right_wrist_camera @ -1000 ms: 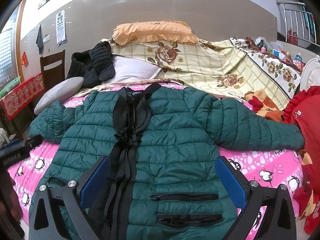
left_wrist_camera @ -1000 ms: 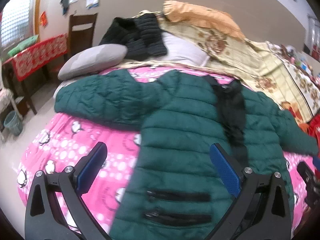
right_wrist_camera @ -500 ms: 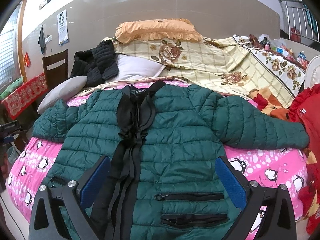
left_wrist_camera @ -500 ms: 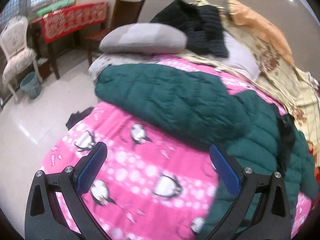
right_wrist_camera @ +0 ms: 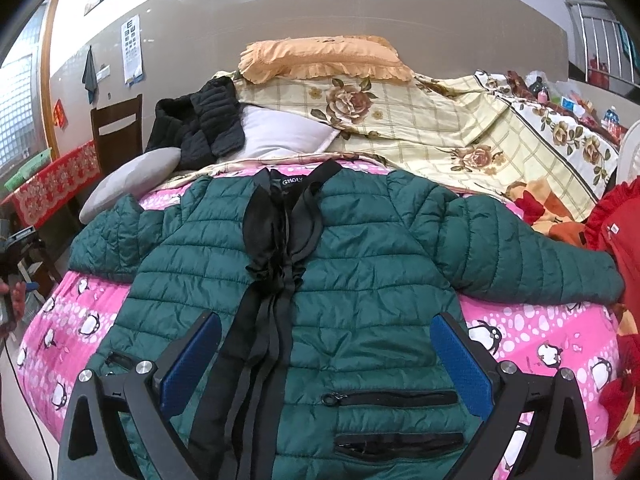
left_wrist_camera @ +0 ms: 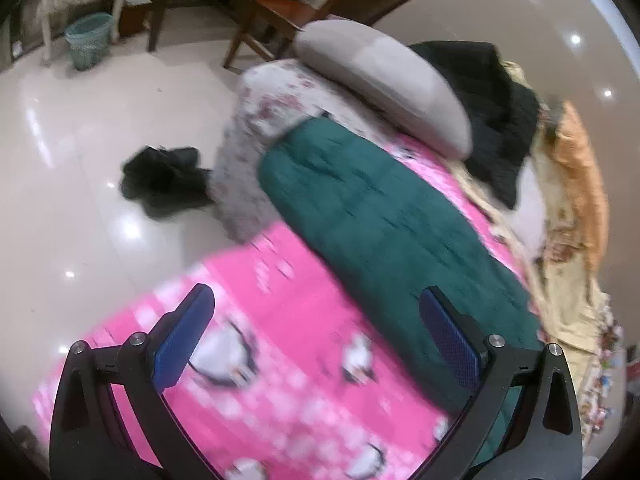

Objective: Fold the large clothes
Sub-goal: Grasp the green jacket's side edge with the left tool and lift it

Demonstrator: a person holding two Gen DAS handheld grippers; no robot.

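1. Green puffer jacket (right_wrist_camera: 360, 300) lies face-up, spread flat on the pink penguin bedspread (right_wrist_camera: 540, 340), collar toward the pillows, both sleeves out to the sides. Same spot as 0.5 s ago in right wrist view; only a slight shift in framing.
2. Black ribbon ties (right_wrist_camera: 276, 264) run from the collar down the jacket front; two black zip pockets (right_wrist_camera: 392, 398) on the lower panel nearest the camera.
3. Right tool (right_wrist_camera: 326, 364) hovers over the jacket's lower front, jaws wide apart, blue pads clear of fabric, nothing held. Pose approx. unchanged vs. earlier frames.
4. Left tool (left_wrist_camera: 316, 336) also spread wide, empty, above the bedspread (left_wrist_camera: 280, 320) beside the jacket's sleeve (left_wrist_camera: 380, 216). Big change here: 1 s ago it faced the jacket body; it has since swung out toward the bed edge, so the view now takes in sleeve cuff, bedspread and floor. Frame is motion-blurred.
5. In left wrist view the sleeve lies diagonally, cuff end near the bed's edge, just beside a grey pillow (left_wrist_camera: 384, 80).
6. Beyond: black jacket (right_wrist_camera: 200, 128) heaped on a white pillow (right_wrist_camera: 284, 136), floral quilt (right_wrist_camera: 440, 120), orange pillow (right_wrist_camera: 320, 56) on top.
7. Floor (left_wrist_camera: 80, 160) newly in sight w/ a dark garment (left_wrist_camera: 164, 180) lying on it, a teal bin (left_wrist_camera: 88, 40) and a wooden chair (left_wrist_camera: 320, 4).
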